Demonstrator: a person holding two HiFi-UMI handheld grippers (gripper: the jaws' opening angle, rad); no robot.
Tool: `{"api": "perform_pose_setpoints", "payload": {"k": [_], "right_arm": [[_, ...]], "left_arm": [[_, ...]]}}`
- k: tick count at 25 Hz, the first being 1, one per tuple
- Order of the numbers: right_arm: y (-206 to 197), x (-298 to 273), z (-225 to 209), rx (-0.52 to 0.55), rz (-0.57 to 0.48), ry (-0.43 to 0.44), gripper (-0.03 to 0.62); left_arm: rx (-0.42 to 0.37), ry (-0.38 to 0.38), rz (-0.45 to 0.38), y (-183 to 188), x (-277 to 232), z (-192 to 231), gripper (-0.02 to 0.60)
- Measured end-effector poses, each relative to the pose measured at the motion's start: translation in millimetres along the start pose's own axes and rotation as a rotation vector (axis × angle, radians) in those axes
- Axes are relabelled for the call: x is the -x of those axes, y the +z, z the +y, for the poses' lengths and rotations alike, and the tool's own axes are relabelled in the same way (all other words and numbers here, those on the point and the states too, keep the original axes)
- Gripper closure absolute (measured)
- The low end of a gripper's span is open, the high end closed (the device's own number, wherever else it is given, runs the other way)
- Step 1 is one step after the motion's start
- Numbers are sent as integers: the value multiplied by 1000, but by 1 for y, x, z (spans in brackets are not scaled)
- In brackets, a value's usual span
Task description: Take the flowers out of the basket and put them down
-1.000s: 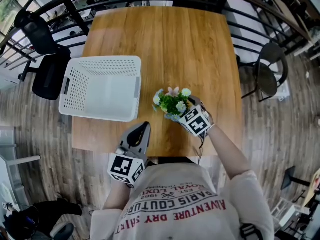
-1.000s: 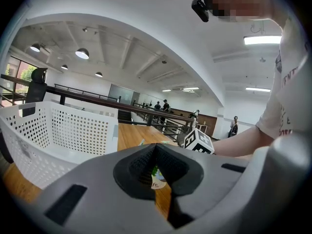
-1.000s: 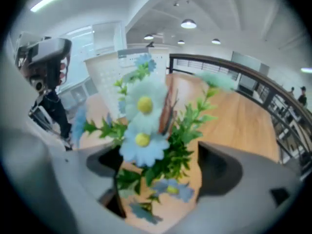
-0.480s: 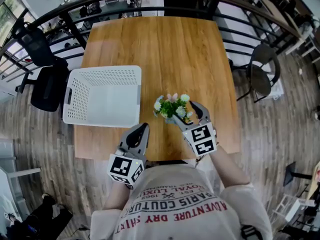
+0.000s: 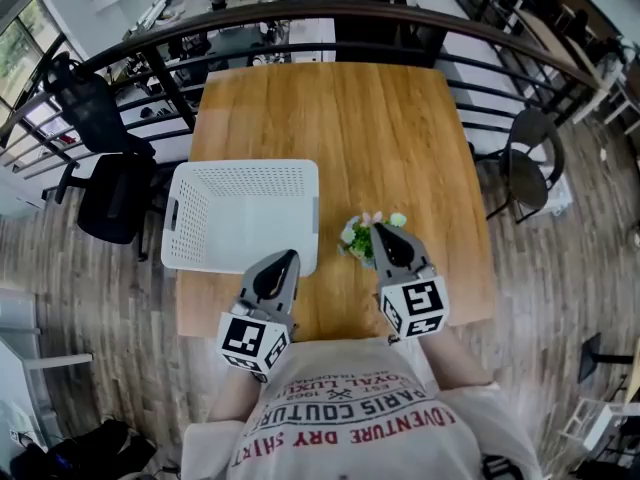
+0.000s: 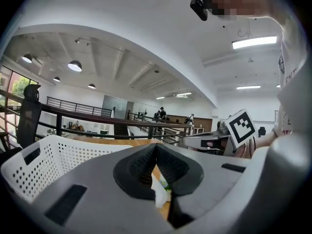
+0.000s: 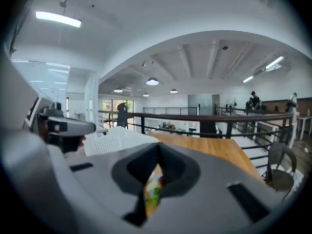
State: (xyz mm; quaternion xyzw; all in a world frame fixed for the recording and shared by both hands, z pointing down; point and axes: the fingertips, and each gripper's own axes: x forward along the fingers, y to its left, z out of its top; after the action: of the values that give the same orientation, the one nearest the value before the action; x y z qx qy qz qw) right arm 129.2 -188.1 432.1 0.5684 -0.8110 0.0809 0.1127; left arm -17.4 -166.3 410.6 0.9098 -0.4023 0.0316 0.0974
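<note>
A small bunch of green and white flowers [image 5: 360, 236] stands on the wooden table [image 5: 340, 118], just right of the white perforated basket [image 5: 245, 168], whose inside shows nothing. My right gripper [image 5: 386, 232] is shut and empty, its tips just over the near side of the flowers. In the right gripper view [image 7: 158, 147] the jaws meet and a blur of flowers [image 7: 153, 189] shows below them. My left gripper [image 5: 285, 259] is shut and empty at the basket's near right corner; in its own view [image 6: 155, 146] the jaws touch, with the basket [image 6: 48, 165] at left.
A dark railing [image 5: 330, 13] curves round the table's far side. A black office chair [image 5: 110, 188] stands left of the basket and a dark chair [image 5: 530, 158] right of the table. Both grippers hang near the table's front edge [image 5: 330, 328].
The right gripper, open around the flowers a second ago, has drawn back toward me and shut. The flowers stay on the table. The left gripper has kept its place.
</note>
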Motion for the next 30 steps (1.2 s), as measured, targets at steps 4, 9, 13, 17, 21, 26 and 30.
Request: {"api": "perform_pose_setpoints", "payload": {"k": [4,9,13,17,21,26,30], "right_arm": [[25,-4,26,48,-87,28,566],[37,-9,53,64,-131,48,566],[39,-11,62,60,-151,49,566],[39,-16,64,53,-150,55,566],[40,-20,67,64,-151,69,567],[39,-27,71,69,-140,78,568],[37,-27,71,99,-129,69,568]], "left_arm": [[-31,26,-23,12,11,24,557],[-46,87,-36,17,26,56,557],[-40,112,-41,16,33,71,557],[-43,118,-44,16,35,76,557],[-51,114,-47,18,36,76,557],[-49,123,-49,21,36,85,557],[-51,122,-50,20,37,86,557]]}}
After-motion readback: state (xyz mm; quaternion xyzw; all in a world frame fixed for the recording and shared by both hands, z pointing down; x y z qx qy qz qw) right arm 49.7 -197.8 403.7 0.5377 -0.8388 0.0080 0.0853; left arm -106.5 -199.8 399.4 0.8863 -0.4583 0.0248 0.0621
